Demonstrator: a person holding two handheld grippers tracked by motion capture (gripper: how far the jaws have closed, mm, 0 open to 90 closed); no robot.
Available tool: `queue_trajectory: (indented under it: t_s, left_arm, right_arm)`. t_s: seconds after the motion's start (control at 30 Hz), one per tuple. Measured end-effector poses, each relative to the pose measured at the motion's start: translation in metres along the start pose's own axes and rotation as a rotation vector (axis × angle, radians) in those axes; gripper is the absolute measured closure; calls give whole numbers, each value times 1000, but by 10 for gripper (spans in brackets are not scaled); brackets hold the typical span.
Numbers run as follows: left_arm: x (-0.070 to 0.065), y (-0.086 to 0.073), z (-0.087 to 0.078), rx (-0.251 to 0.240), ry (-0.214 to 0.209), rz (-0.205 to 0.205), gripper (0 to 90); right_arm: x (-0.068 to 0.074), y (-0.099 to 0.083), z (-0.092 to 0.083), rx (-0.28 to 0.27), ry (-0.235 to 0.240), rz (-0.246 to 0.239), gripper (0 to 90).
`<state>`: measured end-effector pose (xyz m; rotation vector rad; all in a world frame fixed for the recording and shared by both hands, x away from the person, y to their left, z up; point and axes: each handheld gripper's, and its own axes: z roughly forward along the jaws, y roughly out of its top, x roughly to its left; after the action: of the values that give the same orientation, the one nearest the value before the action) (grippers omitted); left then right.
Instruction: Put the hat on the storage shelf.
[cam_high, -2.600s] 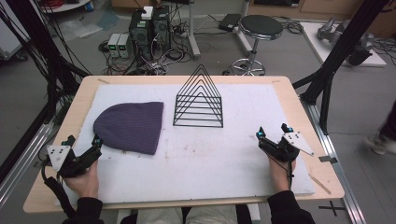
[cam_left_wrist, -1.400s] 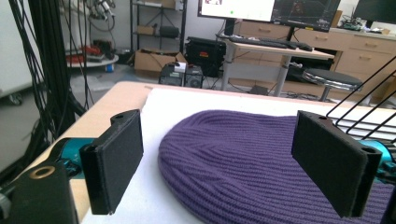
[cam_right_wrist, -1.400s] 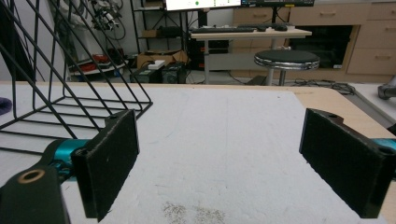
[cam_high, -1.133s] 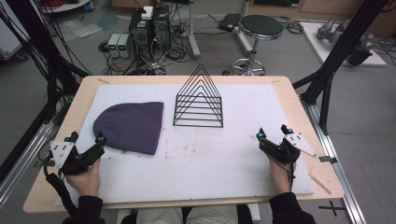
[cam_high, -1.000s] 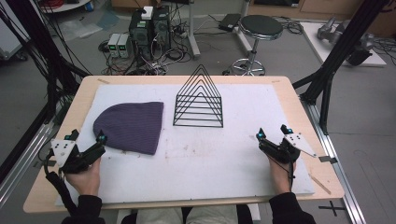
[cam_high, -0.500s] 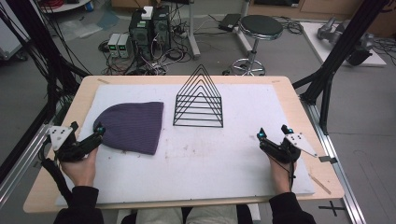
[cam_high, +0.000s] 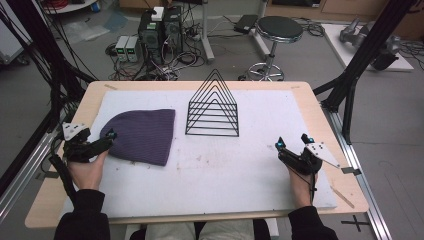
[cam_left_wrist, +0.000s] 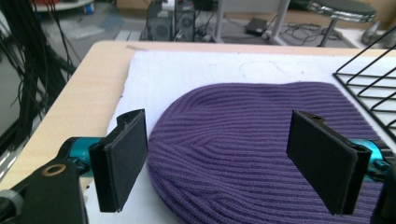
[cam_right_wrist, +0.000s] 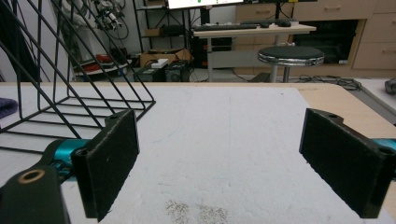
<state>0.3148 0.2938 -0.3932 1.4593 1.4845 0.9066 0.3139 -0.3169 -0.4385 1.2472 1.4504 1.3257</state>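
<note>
Purple beanie (cam_high: 141, 135) between open left gripper (cam_left_wrist: 224, 163) jaws, just closing slightly; wire rack (cam_high: 213, 106) beside; right gripper (cam_high: 294, 142) open.

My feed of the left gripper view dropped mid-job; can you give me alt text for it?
The left gripper has its two black jaws wide apart over the rounded crown edge of a purple ribbed knit beanie lying flat on a white mat. A black wire rack stands at the right edge.

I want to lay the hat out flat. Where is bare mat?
Bare: the mat from the hat across to the right gripper, below the rack. Crowded: the hat's left edge, by the left gripper.
</note>
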Motion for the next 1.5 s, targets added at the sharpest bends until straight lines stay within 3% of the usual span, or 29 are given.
queue_trajectory:
  t_s: [0.37,0.47,0.53,0.87,0.97,1.03,1.13,1.5]
  left_arm:
    - [8,0,14,108,65,-68,202]
    - [11,0,17,135,50,-100,193]
    - [12,1,21,191,56,-104,189]
    - [16,7,30,298,57,-187,173]
    - [16,6,36,347,106,-164,167]
    - [17,5,39,359,126,-171,168]
    - [20,5,42,366,110,-209,171]
    - [17,1,50,412,119,-210,172]
  right_arm:
    - [0,0,1,5,5,1,112]
    - [0,0,1,6,7,4,112]
    - [0,0,1,5,7,4,112]
    - [0,0,1,7,9,8,112]
    - [0,0,1,7,10,7,112]
    - [0,0,1,6,11,7,112]
    - [0,0,1,8,13,7,112]
    - [0,-1,2,32,20,15,112]
